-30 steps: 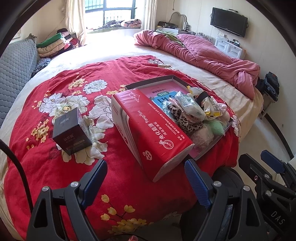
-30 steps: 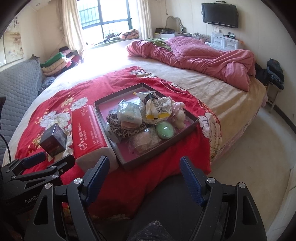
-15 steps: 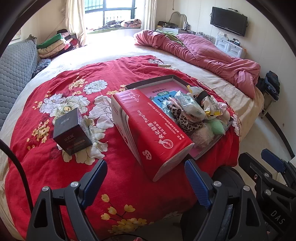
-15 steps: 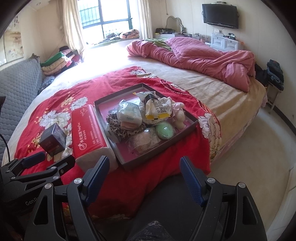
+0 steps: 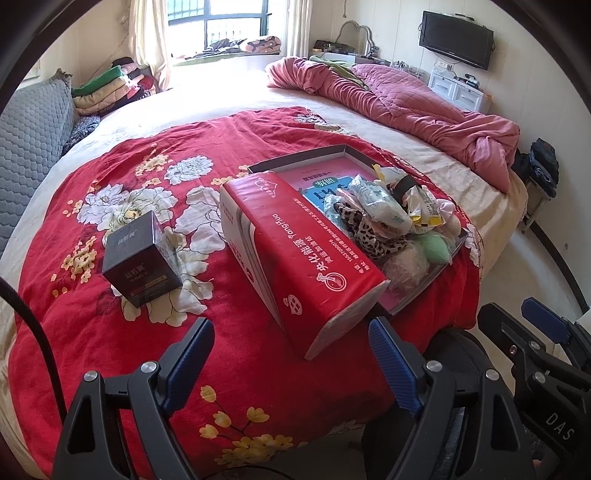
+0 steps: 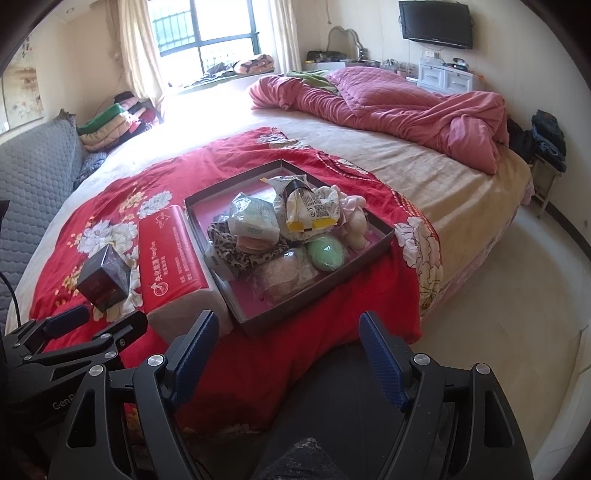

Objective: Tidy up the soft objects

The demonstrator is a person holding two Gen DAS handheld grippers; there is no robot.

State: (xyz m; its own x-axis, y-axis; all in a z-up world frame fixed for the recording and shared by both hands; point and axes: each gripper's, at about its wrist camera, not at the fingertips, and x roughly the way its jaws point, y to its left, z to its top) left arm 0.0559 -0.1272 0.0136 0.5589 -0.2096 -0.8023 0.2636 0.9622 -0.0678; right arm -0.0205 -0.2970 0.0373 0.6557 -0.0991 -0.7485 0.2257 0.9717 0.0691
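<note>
A shallow dark tray (image 6: 373, 247) with a pink floor sits on the red flowered blanket (image 6: 129, 192) near the bed's front edge. It holds several soft items: a leopard-print cloth (image 6: 229, 254), a white wipes pack (image 6: 251, 219), a yellow-white packet (image 6: 314, 210), a green sponge (image 6: 327, 253), a pink puff (image 6: 284, 277) and a pale plush toy (image 6: 354, 221). A red tissue pack (image 5: 295, 251) lies left of the tray, touching it. A small dark box (image 5: 138, 258) stands further left. My left gripper (image 5: 291, 358) and right gripper (image 6: 288, 350) are both open, empty, held before the bed edge.
A rumpled pink quilt (image 6: 406, 107) lies at the bed's far right. A grey padded headboard (image 5: 26, 147) and folded clothes (image 5: 107, 88) are at the left. A TV (image 6: 436, 24) and white cabinet are on the far wall. Pale floor (image 6: 517, 295) lies right of the bed.
</note>
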